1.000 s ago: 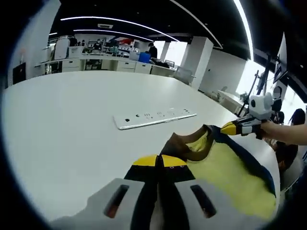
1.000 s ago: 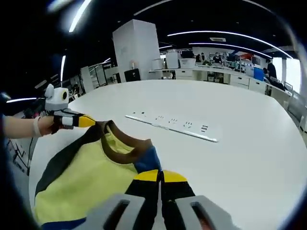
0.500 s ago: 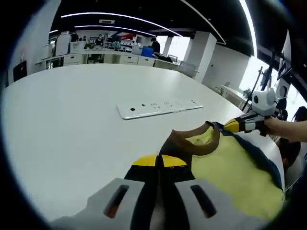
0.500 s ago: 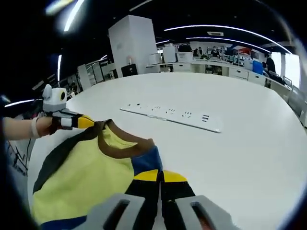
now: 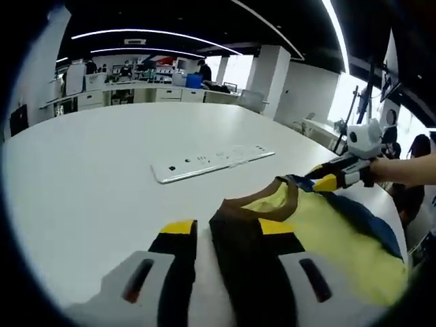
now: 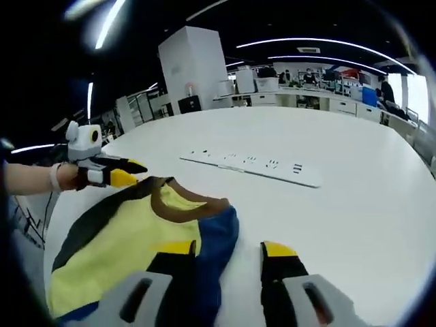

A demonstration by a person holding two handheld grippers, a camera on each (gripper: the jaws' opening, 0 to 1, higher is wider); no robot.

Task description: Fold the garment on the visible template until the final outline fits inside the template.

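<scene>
A yellow garment [image 5: 327, 231] with a brown collar [image 5: 272, 201] and dark blue sleeves lies flat on the white table [image 5: 82, 170]. My left gripper [image 5: 227, 230] is open, and the garment's brown shoulder corner lies loose between its jaws. My right gripper [image 6: 228, 248] is open too, with the blue shoulder [image 6: 216, 235] lying beside its left jaw. Across the garment, the right gripper [image 5: 325, 178] comes in from the right of the left gripper view. The left gripper [image 6: 126, 172] comes in from the left of the right gripper view. Both stand open at the shoulders.
A long white power strip [image 5: 211, 162] [image 6: 252, 165] lies on the table just beyond the collar. The table edge curves close behind each hand [image 6: 61, 178]. Desks, a white pillar [image 6: 194, 68] and people stand far back in the office.
Both grippers were shut on the garment's shoulder corners; now both have opened and let go. The garment has settled onto the table.
</scene>
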